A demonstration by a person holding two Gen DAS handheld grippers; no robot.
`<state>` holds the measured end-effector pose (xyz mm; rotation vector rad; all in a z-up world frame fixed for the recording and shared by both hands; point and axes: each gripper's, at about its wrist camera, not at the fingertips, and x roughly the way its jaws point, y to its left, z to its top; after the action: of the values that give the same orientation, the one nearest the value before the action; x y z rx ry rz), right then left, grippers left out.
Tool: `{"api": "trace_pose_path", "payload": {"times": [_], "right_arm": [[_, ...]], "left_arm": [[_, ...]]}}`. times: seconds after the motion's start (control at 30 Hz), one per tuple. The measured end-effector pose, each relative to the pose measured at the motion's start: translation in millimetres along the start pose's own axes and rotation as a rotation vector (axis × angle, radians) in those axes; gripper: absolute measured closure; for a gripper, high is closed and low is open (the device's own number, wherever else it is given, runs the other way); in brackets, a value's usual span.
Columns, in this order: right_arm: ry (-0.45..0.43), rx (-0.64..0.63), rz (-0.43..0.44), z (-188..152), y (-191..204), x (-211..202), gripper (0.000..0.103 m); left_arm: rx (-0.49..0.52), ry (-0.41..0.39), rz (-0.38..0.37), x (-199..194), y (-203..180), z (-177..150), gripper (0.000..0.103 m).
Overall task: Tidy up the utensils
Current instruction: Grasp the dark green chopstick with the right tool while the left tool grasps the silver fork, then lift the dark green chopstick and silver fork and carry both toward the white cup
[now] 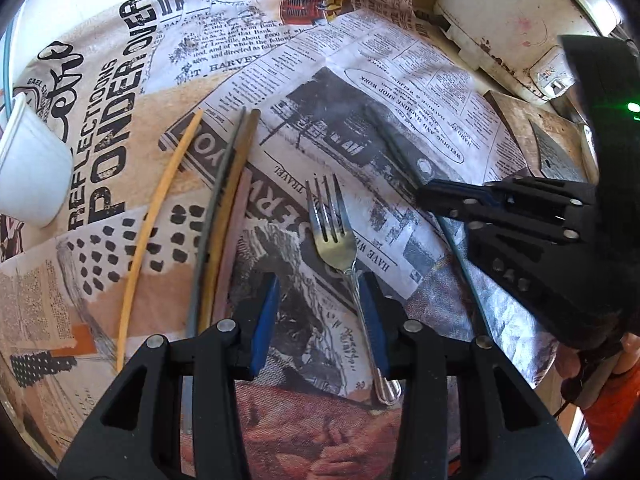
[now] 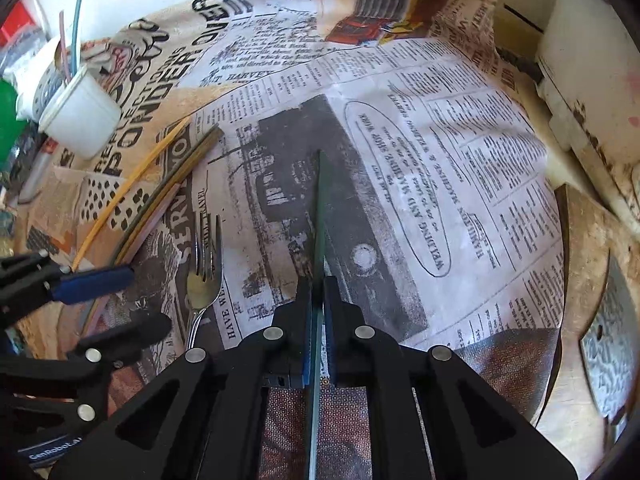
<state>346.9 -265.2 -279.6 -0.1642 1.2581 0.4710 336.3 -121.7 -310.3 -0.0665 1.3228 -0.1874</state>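
The printed cloth under me reads "REFLECTIONS", "PONDER OVER" and "HAVE WE"; a framed notice says "WELDING AND MACHINE SHOP WORK". My right gripper is clenched on a thin green stick, which runs up between my pads and points away over the dark photo. My left gripper stands parted over the fork: its handle lies against my right-hand pad, tines pointing away. Loose sticks lie just left, a white cup beyond.

The newspaper-print tablecloth reads "REFLECTIONS PONDER OVER", "T. HARVEY" and, in an oval, "WELDING AND MACHINE SHOP WORK". The left gripper body shows "GenRobot".
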Motion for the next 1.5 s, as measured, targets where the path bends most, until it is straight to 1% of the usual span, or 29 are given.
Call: {"api": "trace_pose_path", "payload": {"times": [0.13,0.3,0.4,0.63,0.67,0.73,0.77,0.8,0.87,0.93,1.0,1.2,1.5], "right_arm": [[-0.036,0.066,0.028,-7.0,-15.1,-16.4,0.098],[-0.075,0.114,0.042,-13.3,-29.3,-34.9,0.098],[-0.093,0.132,0.048,-10.1,-30.6,-36.7,0.098],[-0.134,0.151,0.056,-8.1,-30.6,-47.2,0.098],[-0.140,0.154,0.059,-8.0,-30.9,-49.5,0.098],[-0.154,0.160,0.064,-7.4,-31.2,-53.5,0.098],[-0.160,0.162,0.067,-7.7,-31.6,-55.7,0.098],[-0.165,0.164,0.069,-7.8,-32.0,-56.9,0.098],[-0.181,0.166,0.073,-7.5,-31.3,-61.3,0.098],[-0.194,0.164,0.075,-6.2,-29.9,-64.6,0.098],[-0.207,0.156,0.070,-5.2,-27.5,-68.0,0.098],[-0.251,0.140,0.073,0.0,-19.1,-82.3,0.098],[-0.330,0.100,0.070,10.3,-1.1,-110.2,0.098]], "left_arm": [[-0.011,0.002,0.028,9.7,-6.0,7.4,0.063],[-0.065,-0.004,0.016,19.7,-9.7,20.2,0.063],[-0.091,-0.013,0.010,24.6,-12.1,25.7,0.063],[-0.080,-0.063,0.067,28.5,-21.9,35.4,0.063],[-0.079,-0.071,0.078,29.0,-22.7,36.1,0.065],[-0.066,-0.083,0.118,30.2,-25.4,36.6,0.073],[-0.052,-0.089,0.138,30.4,-26.8,36.4,0.080],[-0.035,-0.086,0.136,30.9,-27.7,37.4,0.080],[-0.033,-0.076,0.101,29.5,-22.9,38.7,0.081],[-0.032,-0.083,0.078,22.2,-17.8,37.9,0.081],[-0.019,-0.105,0.074,11.4,-16.9,37.2,0.081],[-0.001,-0.181,0.031,-28.5,-18.6,27.6,0.081],[0.011,-0.283,0.003,-80.4,-21.9,16.5,0.082]]}}
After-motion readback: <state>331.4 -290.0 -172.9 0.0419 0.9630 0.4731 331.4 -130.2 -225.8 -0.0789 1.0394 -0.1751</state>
